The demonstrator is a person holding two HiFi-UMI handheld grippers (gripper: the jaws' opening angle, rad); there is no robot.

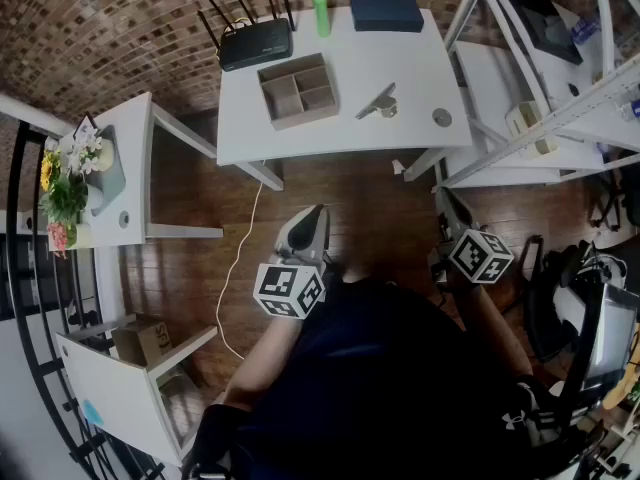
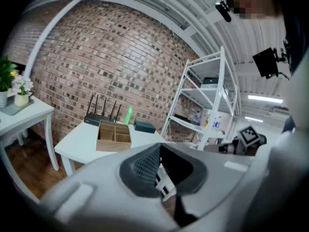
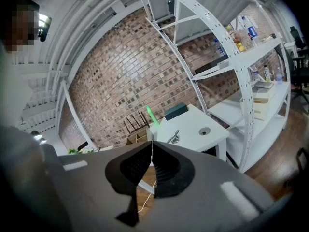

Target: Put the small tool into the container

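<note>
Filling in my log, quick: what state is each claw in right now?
Left claw: closed, holding nothing.
Right claw: closed, holding nothing.

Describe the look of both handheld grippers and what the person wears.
The left gripper and right gripper are smooth grey moulded shells, their tongs lined with black ribbed pads. Each carries a white cube with black square markers. The person wears a dark navy top with a small white logo on one sleeve.
</note>
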